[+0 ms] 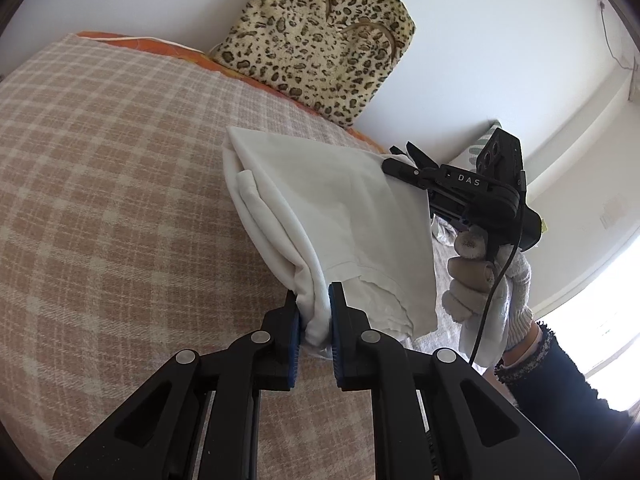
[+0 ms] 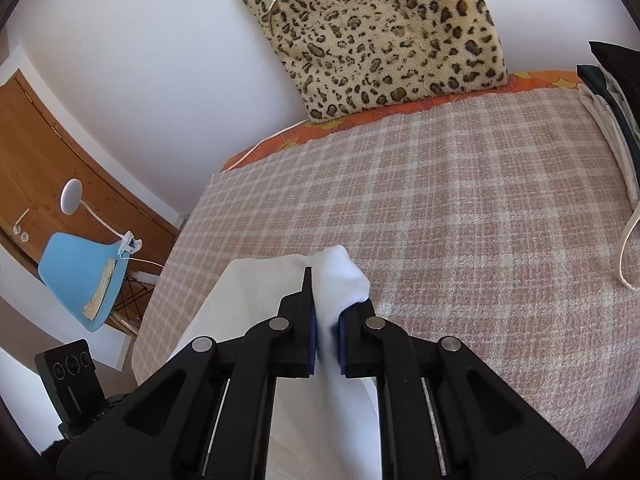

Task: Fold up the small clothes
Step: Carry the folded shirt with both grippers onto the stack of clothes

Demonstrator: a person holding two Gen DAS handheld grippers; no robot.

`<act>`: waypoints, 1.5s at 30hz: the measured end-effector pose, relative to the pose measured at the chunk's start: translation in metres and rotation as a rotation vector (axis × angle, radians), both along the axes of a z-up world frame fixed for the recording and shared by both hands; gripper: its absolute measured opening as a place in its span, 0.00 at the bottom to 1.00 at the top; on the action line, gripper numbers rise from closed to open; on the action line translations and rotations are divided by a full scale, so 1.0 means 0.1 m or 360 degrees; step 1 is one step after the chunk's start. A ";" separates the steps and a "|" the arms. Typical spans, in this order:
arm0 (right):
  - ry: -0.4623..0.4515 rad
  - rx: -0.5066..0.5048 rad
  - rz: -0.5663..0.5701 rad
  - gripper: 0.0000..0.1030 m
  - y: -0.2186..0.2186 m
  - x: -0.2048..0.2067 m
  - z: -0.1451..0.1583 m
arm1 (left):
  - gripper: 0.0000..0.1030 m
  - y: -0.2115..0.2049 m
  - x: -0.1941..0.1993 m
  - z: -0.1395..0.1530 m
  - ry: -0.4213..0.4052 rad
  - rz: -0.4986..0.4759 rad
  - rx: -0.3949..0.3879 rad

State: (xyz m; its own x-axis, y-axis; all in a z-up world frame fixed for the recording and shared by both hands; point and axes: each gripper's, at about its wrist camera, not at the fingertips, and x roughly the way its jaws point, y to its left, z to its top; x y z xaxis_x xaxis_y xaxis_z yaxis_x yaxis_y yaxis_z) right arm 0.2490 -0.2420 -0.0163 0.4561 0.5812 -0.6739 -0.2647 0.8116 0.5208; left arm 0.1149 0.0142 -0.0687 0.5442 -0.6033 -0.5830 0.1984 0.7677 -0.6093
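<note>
The white garment [image 1: 344, 208] hangs stretched between both claws above the plaid bedspread [image 1: 120, 184], its long axis running from 6 o'clock to 2 o'clock in the left view; left gripper [image 1: 314, 316] clenched on one bunched end; right gripper [image 2: 328, 336] clenched on the other (neither nearer).

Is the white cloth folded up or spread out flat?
Folded up. The white cloth hangs doubled in layers between the left claw and right claw, lifted off the checked blanket.
</note>
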 end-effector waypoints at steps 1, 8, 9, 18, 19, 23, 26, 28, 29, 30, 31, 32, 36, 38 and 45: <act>-0.0014 -0.0005 -0.0012 0.08 -0.03 -0.01 0.04 | 0.11 -0.02 0.01 0.02 -0.0006 -0.0002 -0.0006; -0.0124 -0.0046 -0.0065 0.08 -0.30 -0.10 0.32 | 0.11 -0.31 0.08 0.22 -0.0094 -0.0072 0.0002; -0.0131 -0.0054 -0.0075 0.08 -0.36 -0.12 0.34 | 0.11 -0.37 0.10 0.25 -0.0106 -0.0090 0.0007; -0.0146 -0.0041 -0.0244 0.08 -1.11 -0.14 0.57 | 0.11 -0.95 0.34 0.23 -0.0174 -0.0249 -0.0002; -0.0153 -0.0048 -0.0257 0.08 -1.20 -0.14 0.61 | 0.11 -1.02 0.38 0.22 -0.0177 -0.0270 -0.0011; -0.0199 -0.0062 -0.0336 0.08 -1.59 -0.14 0.82 | 0.11 -1.37 0.49 0.29 -0.0230 -0.0344 -0.0022; -0.0226 -0.0095 -0.0388 0.08 -1.85 -0.12 0.92 | 0.11 -1.66 0.59 0.38 -0.0272 -0.0389 -0.0028; -0.0244 -0.0129 -0.0416 0.08 -2.00 -0.10 0.97 | 0.11 -1.82 0.68 0.43 -0.0285 -0.0416 -0.0047; -0.0253 -0.0139 -0.0436 0.08 -2.08 -0.07 1.00 | 0.11 -1.91 0.72 0.44 -0.0293 -0.0430 -0.0049; -0.0260 -0.0151 -0.0453 0.08 -2.16 -0.05 1.02 | 0.11 -1.99 0.76 0.46 -0.0299 -0.0443 -0.0052; -0.0266 -0.0162 -0.0469 0.08 -2.24 -0.03 1.04 | 0.11 -2.08 0.82 0.47 -0.0304 -0.0457 -0.0051; -0.0273 -0.0174 -0.0483 0.08 -2.32 0.00 1.05 | 0.11 -2.16 0.87 0.48 -0.0309 -0.0470 -0.0051; -0.0288 -0.0216 -0.0546 0.08 -2.64 0.13 1.12 | 0.11 -2.47 1.07 0.52 -0.0328 -0.0516 -0.0049; -0.0296 -0.0244 -0.0573 0.08 -2.78 0.21 1.16 | 0.11 -2.62 1.18 0.54 -0.0347 -0.0532 -0.0043; -0.0368 -0.0304 -0.0638 0.08 -3.23 0.57 1.30 | 0.11 -3.16 1.60 0.63 -0.0452 -0.0599 0.0001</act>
State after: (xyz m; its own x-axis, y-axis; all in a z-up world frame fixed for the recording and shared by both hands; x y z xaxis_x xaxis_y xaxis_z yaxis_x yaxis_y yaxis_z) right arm 0.3062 -0.5645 0.1141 0.7684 0.2057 -0.6060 -0.0037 0.9483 0.3173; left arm 0.2753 -0.3020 -0.0054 0.4256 -0.7890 -0.4432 0.6217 0.6108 -0.4904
